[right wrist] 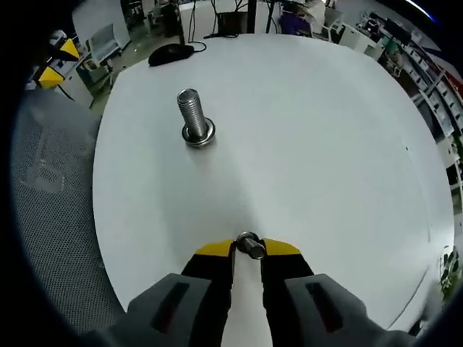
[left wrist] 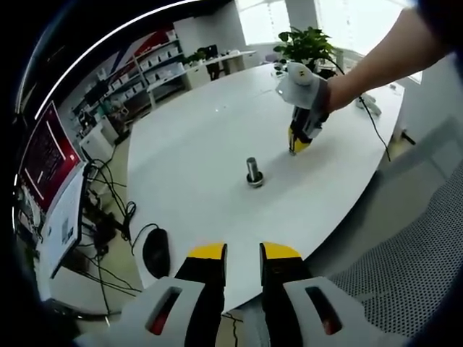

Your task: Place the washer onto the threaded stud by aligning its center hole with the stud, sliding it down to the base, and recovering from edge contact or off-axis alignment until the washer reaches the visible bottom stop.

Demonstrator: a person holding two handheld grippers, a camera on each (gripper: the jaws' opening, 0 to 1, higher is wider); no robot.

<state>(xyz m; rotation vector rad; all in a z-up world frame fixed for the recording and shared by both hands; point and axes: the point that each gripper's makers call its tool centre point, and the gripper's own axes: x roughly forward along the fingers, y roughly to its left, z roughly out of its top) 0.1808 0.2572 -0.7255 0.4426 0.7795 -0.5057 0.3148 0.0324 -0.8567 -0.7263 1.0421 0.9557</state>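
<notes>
Between right gripper (right wrist: 249, 249) tips: washer (right wrist: 250, 245), clamped edge-on, low over white table (right wrist: 325, 144).
Ahead and left of those tips: threaded stud (right wrist: 192, 116), upright on its wide base, well apart from washer.
Left gripper (left wrist: 243, 262): jaws slightly apart, nothing held, back from table edge.
Progress: washer gripped; carrying over, aligning hole, sliding down to bottom stop all remain.

Both views face the threaded stud (left wrist: 254, 172) (right wrist: 195, 117) on the table (left wrist: 195, 144) (right wrist: 318, 130) from opposite sides.
</notes>
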